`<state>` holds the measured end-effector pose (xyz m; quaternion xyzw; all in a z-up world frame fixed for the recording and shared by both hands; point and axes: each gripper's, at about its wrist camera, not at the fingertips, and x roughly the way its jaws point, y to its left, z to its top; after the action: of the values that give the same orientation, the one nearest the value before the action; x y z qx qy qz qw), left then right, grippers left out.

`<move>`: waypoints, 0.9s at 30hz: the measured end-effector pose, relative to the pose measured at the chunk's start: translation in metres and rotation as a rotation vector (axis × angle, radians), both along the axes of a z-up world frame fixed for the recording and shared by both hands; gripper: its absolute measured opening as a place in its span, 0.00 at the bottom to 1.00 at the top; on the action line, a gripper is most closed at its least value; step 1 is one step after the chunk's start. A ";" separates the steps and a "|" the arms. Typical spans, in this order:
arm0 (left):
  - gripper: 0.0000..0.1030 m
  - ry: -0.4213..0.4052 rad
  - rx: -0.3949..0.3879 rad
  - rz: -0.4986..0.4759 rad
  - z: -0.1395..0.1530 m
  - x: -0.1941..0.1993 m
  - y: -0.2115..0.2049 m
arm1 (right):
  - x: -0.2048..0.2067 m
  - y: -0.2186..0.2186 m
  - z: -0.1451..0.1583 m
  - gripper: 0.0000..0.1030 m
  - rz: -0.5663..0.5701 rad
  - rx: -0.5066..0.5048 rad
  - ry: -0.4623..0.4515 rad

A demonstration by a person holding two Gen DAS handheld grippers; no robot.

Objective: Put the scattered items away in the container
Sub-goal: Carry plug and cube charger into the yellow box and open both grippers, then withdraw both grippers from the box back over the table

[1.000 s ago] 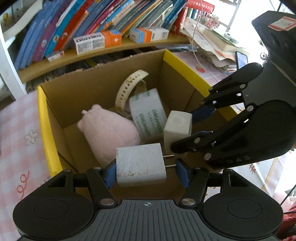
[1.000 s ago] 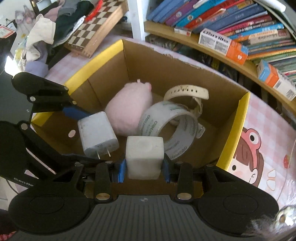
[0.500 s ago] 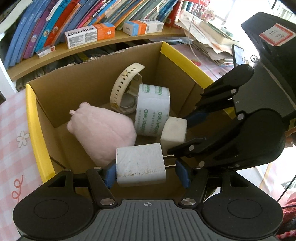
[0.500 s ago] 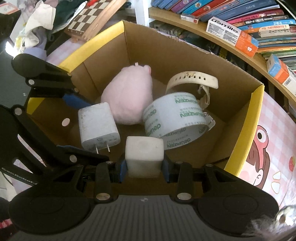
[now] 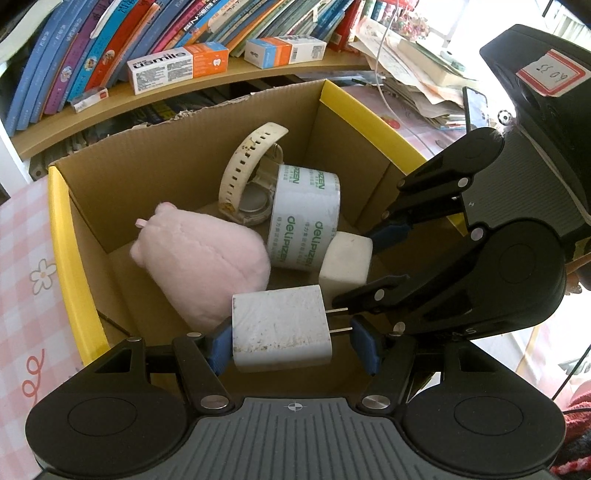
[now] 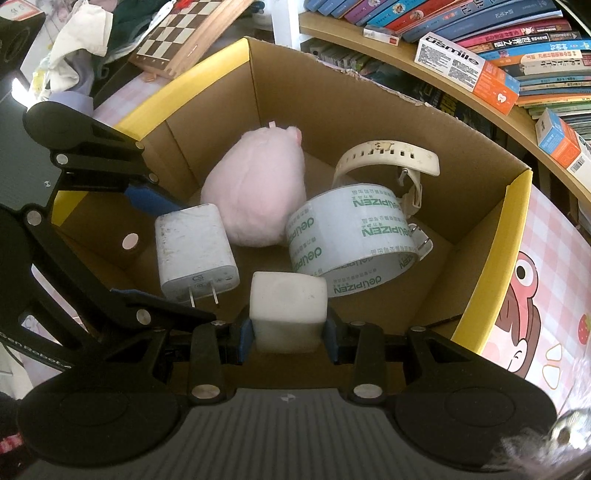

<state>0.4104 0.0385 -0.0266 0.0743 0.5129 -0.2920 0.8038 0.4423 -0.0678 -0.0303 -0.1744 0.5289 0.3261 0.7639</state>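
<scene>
Both grippers reach into the yellow-rimmed cardboard box (image 5: 62,236) (image 6: 517,206). My left gripper (image 5: 291,338) is shut on a white plug charger (image 5: 280,328), its prongs pointing right; the charger also shows in the right wrist view (image 6: 194,251). My right gripper (image 6: 288,332) is shut on a white cube-shaped block (image 6: 288,306), which also shows in the left wrist view (image 5: 345,262). Inside the box lie a pink plush toy (image 5: 203,266) (image 6: 258,195), a roll of tape (image 5: 304,216) (image 6: 351,236) and a white watch (image 5: 247,166) (image 6: 388,158).
A bookshelf with books and small cartons (image 5: 177,68) (image 6: 469,70) stands behind the box. The box sits on a pink checked tablecloth (image 5: 22,280) (image 6: 546,295). A chessboard (image 6: 184,33) and a pile of clothes (image 6: 74,44) lie to the left, papers (image 5: 417,74) to the right.
Both grippers have moved lower and deeper into the box with the charger and the block held. The tape roll appears to have shifted a little.
</scene>
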 end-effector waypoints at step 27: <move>0.72 -0.105 -0.021 0.068 0.030 -0.026 0.005 | -0.022 -0.010 0.033 0.53 -0.036 0.043 -0.090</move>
<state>0.3843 0.0437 0.0035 0.0637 0.4694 -0.2658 0.8396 0.4205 -0.0775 0.0031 -0.1630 0.4899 0.3151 0.7963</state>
